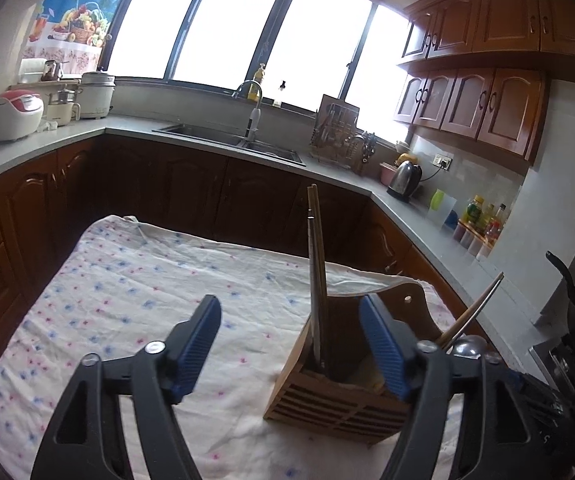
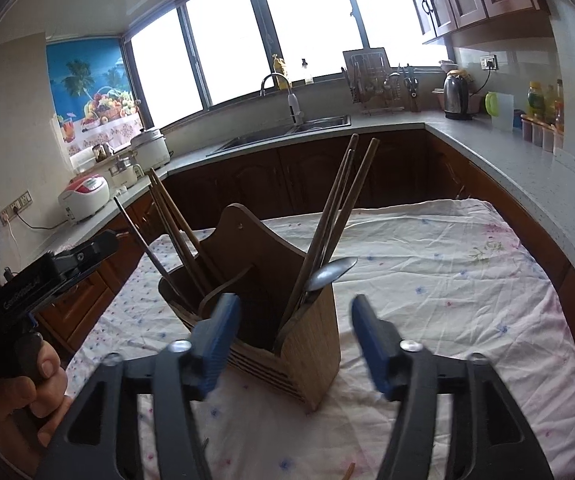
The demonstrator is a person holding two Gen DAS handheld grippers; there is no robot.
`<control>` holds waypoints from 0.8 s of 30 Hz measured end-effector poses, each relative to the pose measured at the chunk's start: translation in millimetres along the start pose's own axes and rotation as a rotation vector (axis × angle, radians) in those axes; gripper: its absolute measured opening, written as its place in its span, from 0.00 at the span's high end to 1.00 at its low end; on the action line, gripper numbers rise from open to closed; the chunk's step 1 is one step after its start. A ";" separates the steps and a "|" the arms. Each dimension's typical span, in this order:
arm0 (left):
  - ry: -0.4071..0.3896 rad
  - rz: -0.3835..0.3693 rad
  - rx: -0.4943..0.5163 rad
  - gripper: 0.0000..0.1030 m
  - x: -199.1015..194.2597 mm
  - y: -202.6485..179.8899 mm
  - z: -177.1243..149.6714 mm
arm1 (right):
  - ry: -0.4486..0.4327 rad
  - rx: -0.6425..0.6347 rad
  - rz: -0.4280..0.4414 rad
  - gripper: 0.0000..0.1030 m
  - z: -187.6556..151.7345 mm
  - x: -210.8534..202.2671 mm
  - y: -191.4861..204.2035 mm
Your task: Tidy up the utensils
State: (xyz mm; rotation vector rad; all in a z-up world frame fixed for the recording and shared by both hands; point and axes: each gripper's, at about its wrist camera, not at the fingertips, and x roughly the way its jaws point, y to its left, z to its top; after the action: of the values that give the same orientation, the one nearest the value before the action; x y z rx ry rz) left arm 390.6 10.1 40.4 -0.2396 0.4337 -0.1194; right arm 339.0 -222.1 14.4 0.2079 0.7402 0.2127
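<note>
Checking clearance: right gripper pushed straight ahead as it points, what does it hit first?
Likely the wooden utensil holder, near its right compartment holding the spoon and chopsticks. The right gripper is open and empty; depth is unclear.

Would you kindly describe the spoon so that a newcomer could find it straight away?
Find the table under the flowered cloth, then the wooden utensil holder standing on it. In its right-hand compartment, beside the leaning brown chopsticks, rests the spoon: the only shiny metal piece with a rounded bowl.
</note>
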 end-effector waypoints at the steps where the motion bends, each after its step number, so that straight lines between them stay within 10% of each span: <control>1: 0.000 0.003 0.003 0.22 -3.8 0.4 -1.2 | -0.006 0.003 0.004 0.27 -1.5 -2.4 0.1; 24: -0.011 -0.004 -0.065 0.04 -155.0 25.1 -58.1 | -0.069 0.073 0.105 0.13 -61.7 -91.5 20.2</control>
State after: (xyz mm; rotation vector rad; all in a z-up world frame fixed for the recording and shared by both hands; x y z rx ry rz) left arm 227.6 48.1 45.0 -0.3046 0.4263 -0.1077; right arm 228.5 -220.0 34.0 0.3221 0.6691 0.2771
